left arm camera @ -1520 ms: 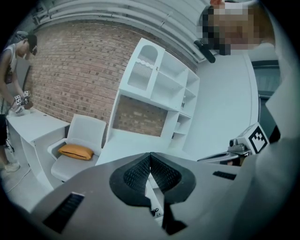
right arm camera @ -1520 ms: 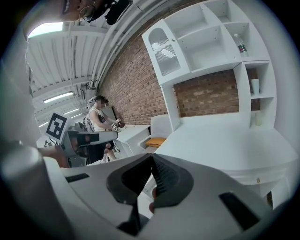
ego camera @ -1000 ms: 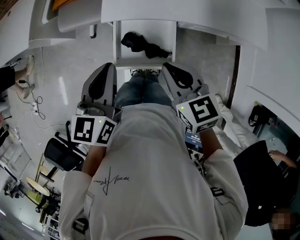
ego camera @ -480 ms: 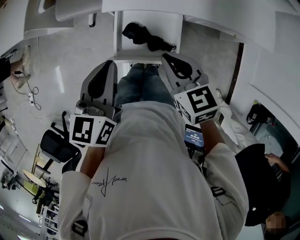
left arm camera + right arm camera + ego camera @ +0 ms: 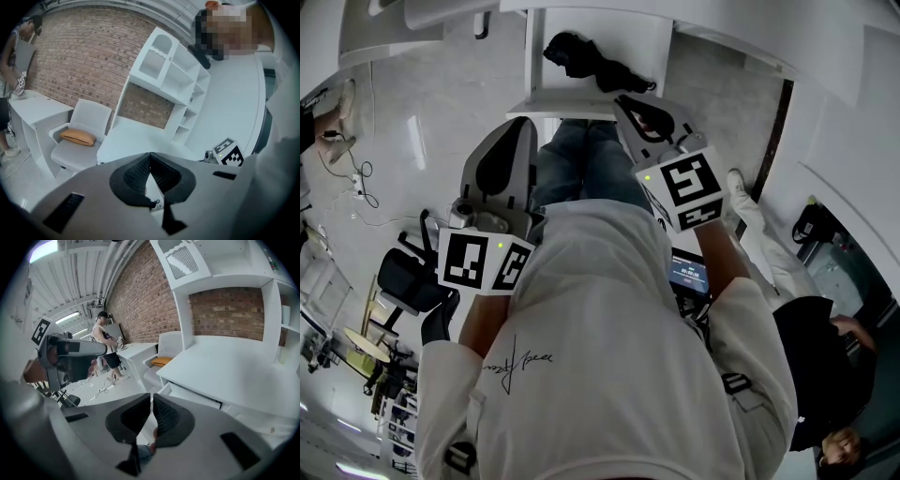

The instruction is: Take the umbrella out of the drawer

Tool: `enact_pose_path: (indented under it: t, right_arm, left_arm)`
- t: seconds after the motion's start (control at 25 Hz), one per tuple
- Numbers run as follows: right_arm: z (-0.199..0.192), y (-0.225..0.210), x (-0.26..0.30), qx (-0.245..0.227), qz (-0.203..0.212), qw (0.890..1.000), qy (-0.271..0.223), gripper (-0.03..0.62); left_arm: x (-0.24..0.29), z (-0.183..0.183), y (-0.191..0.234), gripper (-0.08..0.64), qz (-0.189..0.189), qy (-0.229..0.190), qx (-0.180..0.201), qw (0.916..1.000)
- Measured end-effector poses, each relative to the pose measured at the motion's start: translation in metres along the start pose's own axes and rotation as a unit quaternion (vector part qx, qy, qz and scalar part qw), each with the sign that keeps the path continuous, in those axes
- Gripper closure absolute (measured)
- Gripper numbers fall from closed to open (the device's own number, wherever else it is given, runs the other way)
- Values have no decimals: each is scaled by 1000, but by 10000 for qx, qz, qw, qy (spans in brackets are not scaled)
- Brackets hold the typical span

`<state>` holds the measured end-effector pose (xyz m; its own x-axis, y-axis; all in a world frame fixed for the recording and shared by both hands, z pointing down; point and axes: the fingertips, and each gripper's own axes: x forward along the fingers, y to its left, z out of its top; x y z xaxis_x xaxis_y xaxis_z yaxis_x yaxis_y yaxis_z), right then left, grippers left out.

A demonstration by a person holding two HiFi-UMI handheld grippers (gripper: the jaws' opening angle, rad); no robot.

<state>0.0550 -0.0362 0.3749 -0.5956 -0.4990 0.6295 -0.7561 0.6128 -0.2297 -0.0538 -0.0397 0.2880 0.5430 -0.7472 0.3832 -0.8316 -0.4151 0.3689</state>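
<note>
Folded black umbrella (image 5: 598, 67) lies in a white drawer (image 5: 581, 105); likely light, floppy fabric over a stiff shaft, best pinched mid-body. Left gripper (image 5: 514, 141) and right gripper (image 5: 630, 103): jaws together, empty

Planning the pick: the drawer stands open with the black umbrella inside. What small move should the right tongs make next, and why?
Probably open the right tongs: they are shut and empty near the front edge of the drawer, and the umbrella lies just beyond, untouched. They likely must part before reaching in.
</note>
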Motion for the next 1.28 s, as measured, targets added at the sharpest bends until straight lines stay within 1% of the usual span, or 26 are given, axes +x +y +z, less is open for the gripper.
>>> enact_pose_path:
  t: [0.16,0.32,0.48,0.96,1.28]
  right_arm:
    - [-13,-4,7,-71,10,9997,240,563]
    - [-17,-7,20,-16,-3,9997,264,563]
    - [-26,-12,32,-3,6,9991,415,563]
    - [-65,-35,75,-238,65,9950,964,549]
    - [-92,-44,107,-446,144,9898,1342,538]
  left_arm:
    - [2,-5,1,545,-15,53,-28,10000]
    - [4,-9,5,545,5,128,-49,9999]
    - [9,-14,6,545,1,201,-42,9998]
    - [22,-27,10,545,38,376,-196,9991]
    - [24,-41,18,545,87,516,-311,9981]
